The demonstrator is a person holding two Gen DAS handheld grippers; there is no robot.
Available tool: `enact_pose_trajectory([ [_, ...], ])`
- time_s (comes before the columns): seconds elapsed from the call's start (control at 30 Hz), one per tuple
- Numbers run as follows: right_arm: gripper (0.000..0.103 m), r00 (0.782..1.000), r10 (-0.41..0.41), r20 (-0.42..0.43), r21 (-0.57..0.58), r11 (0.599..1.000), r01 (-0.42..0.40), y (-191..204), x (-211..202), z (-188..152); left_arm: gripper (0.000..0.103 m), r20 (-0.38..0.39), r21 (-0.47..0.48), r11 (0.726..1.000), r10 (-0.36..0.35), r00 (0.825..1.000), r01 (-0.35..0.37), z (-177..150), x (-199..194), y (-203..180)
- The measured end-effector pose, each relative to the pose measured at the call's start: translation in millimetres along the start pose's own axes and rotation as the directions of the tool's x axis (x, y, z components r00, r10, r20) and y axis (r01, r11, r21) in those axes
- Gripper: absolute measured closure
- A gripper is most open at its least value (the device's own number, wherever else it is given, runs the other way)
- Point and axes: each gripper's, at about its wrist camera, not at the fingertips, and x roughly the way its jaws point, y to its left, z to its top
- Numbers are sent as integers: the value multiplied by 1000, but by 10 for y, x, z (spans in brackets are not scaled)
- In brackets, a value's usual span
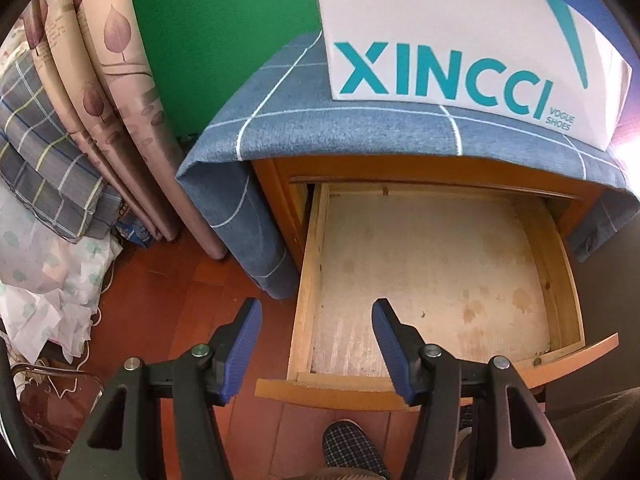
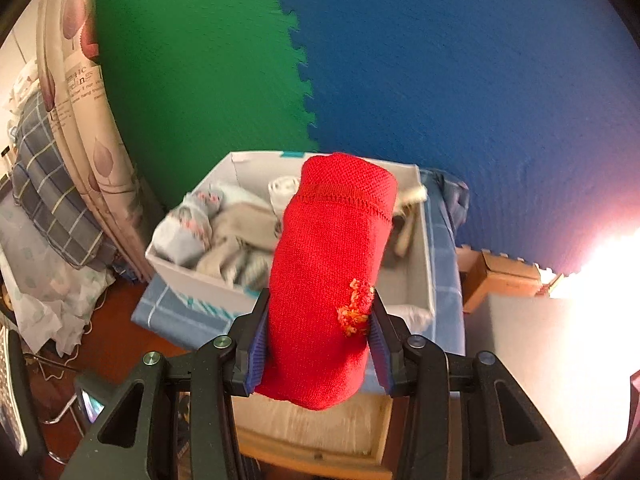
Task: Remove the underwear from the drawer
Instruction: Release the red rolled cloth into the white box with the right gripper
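Right wrist view: right gripper pinched the rolled red underwear, hiding part of the white box behind it.
Blurred rolled garments filled that box; the drawer lay bare; left gripper hung spread, holding nothing.

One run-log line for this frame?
drawer: open, nothing inside | right gripper: shut on red underwear, above white box | left gripper: open, holds nothing

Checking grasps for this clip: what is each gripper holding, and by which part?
Right gripper clamps the rolled red underwear across its lower half, near the embroidered patch. Left gripper is open and holds nothing.
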Motion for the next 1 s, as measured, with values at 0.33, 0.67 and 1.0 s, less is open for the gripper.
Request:
enact_pose_trajectory([
  [0.33, 62, 998, -10, -65, -23, 1000, 9, 200, 725, 406, 44, -33, -21, 1000, 17, 999, -18, -9, 104, 46],
  [0.67, 60, 990, 15, -143, -32, 999, -20, 402, 1261, 439, 44, -46, -26, 1000, 8, 999, -9, -13, 137, 60],
  [1.0, 52, 987, -2, -161, -59, 998, -7, 543, 1393, 389, 44, -55, -19, 1000, 16, 998, -17, -20, 148, 50],
])
